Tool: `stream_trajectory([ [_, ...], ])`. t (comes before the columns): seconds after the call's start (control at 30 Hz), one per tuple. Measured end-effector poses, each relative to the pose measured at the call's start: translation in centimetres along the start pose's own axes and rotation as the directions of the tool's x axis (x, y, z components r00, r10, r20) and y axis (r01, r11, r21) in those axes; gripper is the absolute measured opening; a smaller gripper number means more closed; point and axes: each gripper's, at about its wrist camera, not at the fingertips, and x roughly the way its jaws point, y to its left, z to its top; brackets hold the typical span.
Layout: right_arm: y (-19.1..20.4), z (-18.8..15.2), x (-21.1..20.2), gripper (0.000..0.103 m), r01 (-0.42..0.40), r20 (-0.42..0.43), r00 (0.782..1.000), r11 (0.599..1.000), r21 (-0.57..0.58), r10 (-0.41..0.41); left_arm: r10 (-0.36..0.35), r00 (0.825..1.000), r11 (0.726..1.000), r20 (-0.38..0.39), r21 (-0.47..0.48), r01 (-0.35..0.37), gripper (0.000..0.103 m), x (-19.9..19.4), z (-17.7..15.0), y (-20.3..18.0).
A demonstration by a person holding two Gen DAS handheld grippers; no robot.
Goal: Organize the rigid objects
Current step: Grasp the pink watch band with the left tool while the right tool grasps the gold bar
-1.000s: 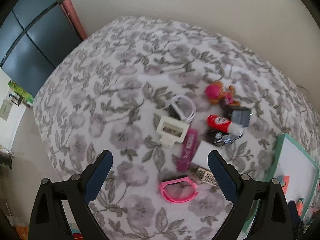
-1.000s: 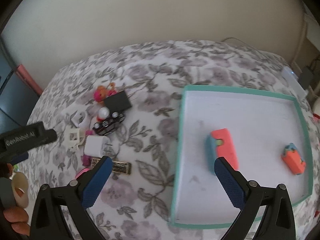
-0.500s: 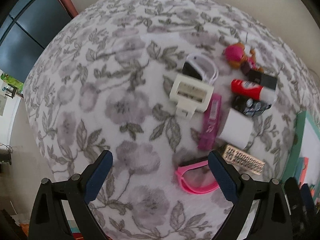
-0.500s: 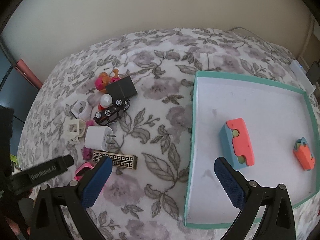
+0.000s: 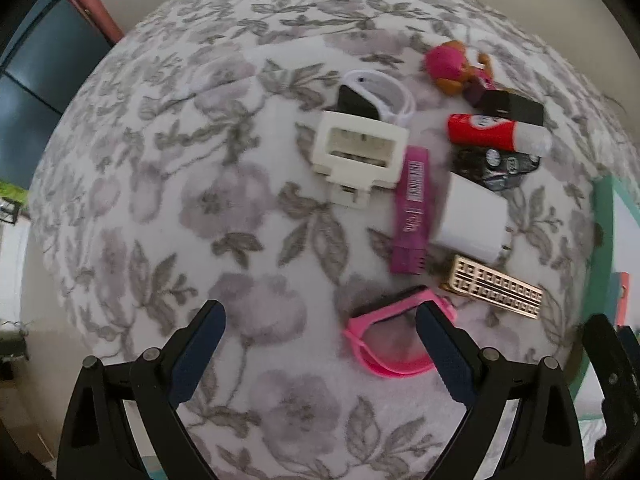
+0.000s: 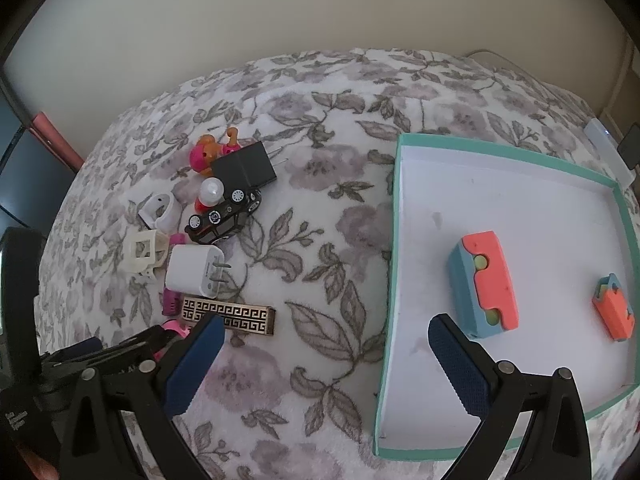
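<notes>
A cluster of small items lies on the floral bedspread: pink goggles (image 5: 390,344), a gold patterned bar (image 5: 494,286), a white charger (image 5: 472,216), a purple comb (image 5: 412,210), a cream plastic frame (image 5: 360,152), a red-and-white tube (image 5: 494,134), a black toy car (image 6: 224,218) and a pink doll (image 5: 452,66). My left gripper (image 5: 320,344) hangs open just short of the goggles, its right finger (image 5: 444,354) over them. My right gripper (image 6: 320,354) is open above the bedspread beside a teal-rimmed white tray (image 6: 394,280) holding an orange-and-blue block (image 6: 486,284) and a smaller orange block (image 6: 614,308).
A black charger block (image 6: 244,166) and a white band (image 5: 384,92) lie at the far side of the cluster. The left gripper's body (image 6: 80,360) shows at the lower left of the right wrist view. A wall runs behind the bed.
The left gripper has moved forward and down toward the cluster, so the pink goggles now sit under its right finger. The right gripper has drifted left and slightly closer to the bed.
</notes>
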Motion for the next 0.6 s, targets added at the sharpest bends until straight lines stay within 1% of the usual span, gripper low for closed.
stream_trajectory([
  [0.1,0.1,0.0,0.0,0.103,0.003,0.0,1.0,1.0,-0.004,-0.003,0.049,0.999,0.998,-0.011,0.034,-0.049,0.096,0.9,-0.2,-0.9],
  [0.17,0.2,0.0,0.1,0.103,0.007,0.0,1.0,1.0,-0.01,-0.007,0.067,0.997,0.997,-0.027,0.05,-0.065,0.096,1.6,-0.5,-1.5],
  [0.23,0.4,0.0,0.2,0.103,0.01,-0.002,1.0,1.0,-0.015,-0.01,0.062,0.997,0.997,-0.044,0.053,-0.059,0.096,2.2,-0.6,-1.8],
  [0.4,0.9,-0.1,0.5,0.103,-0.003,-0.008,1.0,1.0,-0.029,0.003,0.059,0.997,0.998,-0.044,0.041,-0.057,0.096,2.4,-0.6,-1.9],
  [0.47,1.0,-0.1,0.6,0.103,-0.005,-0.006,1.0,1.0,-0.028,0.005,0.045,0.998,0.999,-0.053,0.033,-0.043,0.094,2.4,-0.5,-1.6],
  [0.53,1.1,0.0,0.7,0.103,-0.004,-0.007,1.0,1.0,-0.028,0.004,0.005,0.998,1.0,-0.066,0.01,-0.005,0.087,2.3,-0.5,-0.9],
  [0.57,1.2,0.0,0.8,0.103,-0.003,-0.008,1.0,1.0,-0.031,0.003,-0.015,0.997,1.0,-0.075,-0.006,0.015,0.085,2.4,-0.5,-0.8],
  [0.6,1.3,0.0,0.9,0.103,-0.002,-0.009,1.0,0.999,-0.033,0.002,-0.034,0.996,0.999,-0.081,-0.017,0.032,0.081,2.4,-0.6,-0.6],
])
